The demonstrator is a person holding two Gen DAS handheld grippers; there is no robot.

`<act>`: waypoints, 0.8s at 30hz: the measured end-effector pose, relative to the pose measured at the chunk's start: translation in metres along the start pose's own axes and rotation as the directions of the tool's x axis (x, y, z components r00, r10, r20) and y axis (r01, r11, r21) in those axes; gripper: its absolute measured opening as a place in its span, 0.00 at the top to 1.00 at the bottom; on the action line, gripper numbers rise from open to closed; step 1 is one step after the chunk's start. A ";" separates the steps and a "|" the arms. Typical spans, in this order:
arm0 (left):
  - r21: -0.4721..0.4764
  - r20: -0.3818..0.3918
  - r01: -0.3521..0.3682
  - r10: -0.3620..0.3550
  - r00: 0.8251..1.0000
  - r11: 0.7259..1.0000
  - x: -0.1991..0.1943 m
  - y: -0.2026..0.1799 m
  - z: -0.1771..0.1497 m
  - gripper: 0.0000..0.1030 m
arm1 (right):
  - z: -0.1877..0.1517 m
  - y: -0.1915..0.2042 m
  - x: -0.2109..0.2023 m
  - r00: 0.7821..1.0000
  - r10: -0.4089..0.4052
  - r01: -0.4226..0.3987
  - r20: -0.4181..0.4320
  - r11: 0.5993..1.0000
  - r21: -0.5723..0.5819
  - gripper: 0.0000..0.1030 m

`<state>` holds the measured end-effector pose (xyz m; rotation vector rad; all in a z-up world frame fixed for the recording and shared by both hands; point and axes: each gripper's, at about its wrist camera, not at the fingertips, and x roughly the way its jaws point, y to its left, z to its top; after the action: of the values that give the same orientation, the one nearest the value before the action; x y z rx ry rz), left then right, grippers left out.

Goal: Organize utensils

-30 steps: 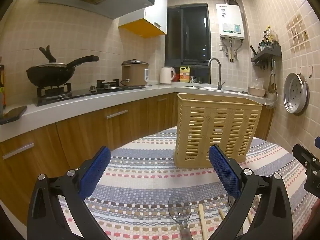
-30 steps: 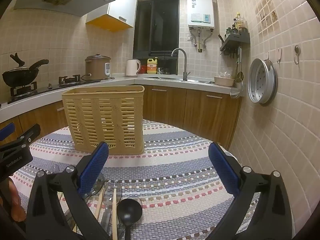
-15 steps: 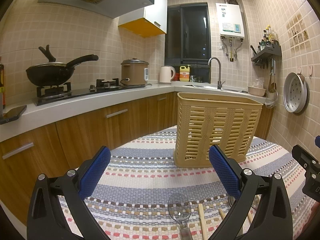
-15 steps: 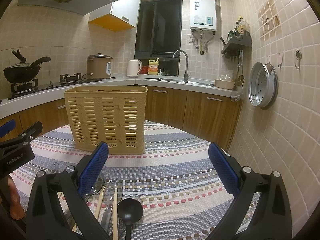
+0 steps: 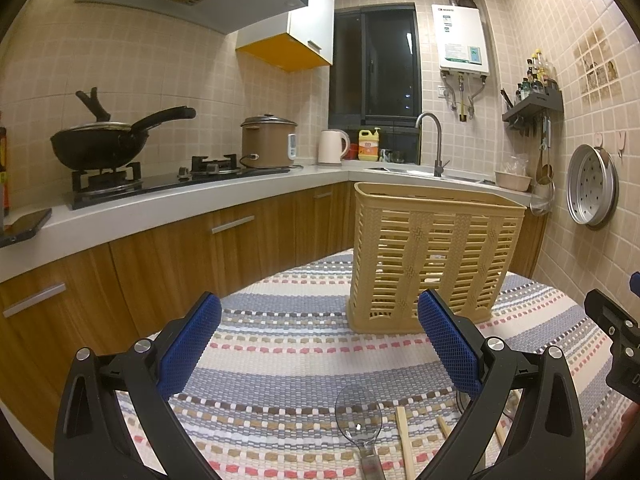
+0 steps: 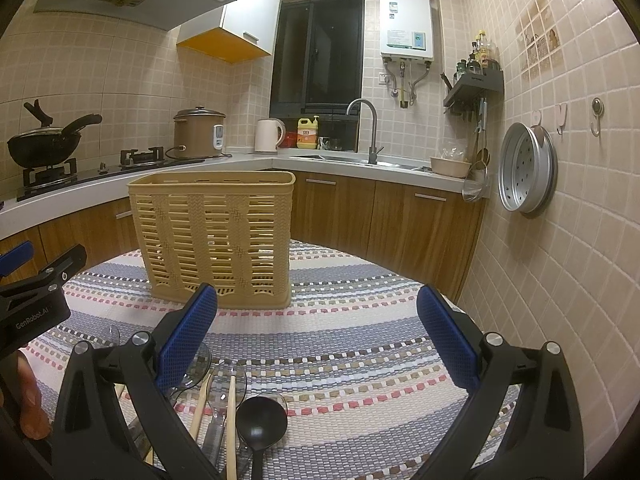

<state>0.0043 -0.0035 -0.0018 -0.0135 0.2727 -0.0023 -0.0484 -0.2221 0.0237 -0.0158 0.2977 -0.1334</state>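
A tan slatted utensil basket point(image 5: 434, 260) stands upright on the striped table mat point(image 5: 280, 344); it also shows in the right wrist view point(image 6: 216, 240). My left gripper point(image 5: 318, 344) is open and empty, short of the basket. A clear spoon point(image 5: 359, 410) and wooden chopsticks point(image 5: 405, 440) lie below it. My right gripper point(image 6: 316, 340) is open and empty, above a pile of a black ladle point(image 6: 261, 420), chopsticks point(image 6: 231, 420) and clear spoons point(image 6: 196, 364) at its left finger.
The left gripper's body point(image 6: 32, 300) shows at the left edge of the right wrist view. Wooden cabinets point(image 5: 180, 248) and a counter with a wok point(image 5: 100, 148), rice cooker point(image 5: 268, 140) and sink tap point(image 5: 436, 140) stand behind the table. A tiled wall with a steel tray point(image 6: 526, 172) lies to the right.
Both views have shifted only slightly; the basket sits a little lower and nearer in the right wrist view. Both grippers stay open and nothing on the table has moved.
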 end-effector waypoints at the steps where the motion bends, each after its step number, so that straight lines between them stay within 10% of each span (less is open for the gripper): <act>1: 0.000 0.001 -0.001 0.001 1.000 1.000 -0.001 0.001 -0.001 0.07 | 0.000 0.000 0.000 1.000 0.000 0.000 0.000 1.000 0.000 0.07; 24: -0.001 0.004 0.002 -0.002 1.000 1.000 0.000 0.000 -0.001 0.07 | 0.001 -0.001 -0.001 1.000 0.002 -0.002 0.003 1.000 -0.001 0.07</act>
<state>0.0036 -0.0035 -0.0027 -0.0147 0.2691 -0.0037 -0.0489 -0.2227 0.0245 -0.0163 0.2950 -0.1311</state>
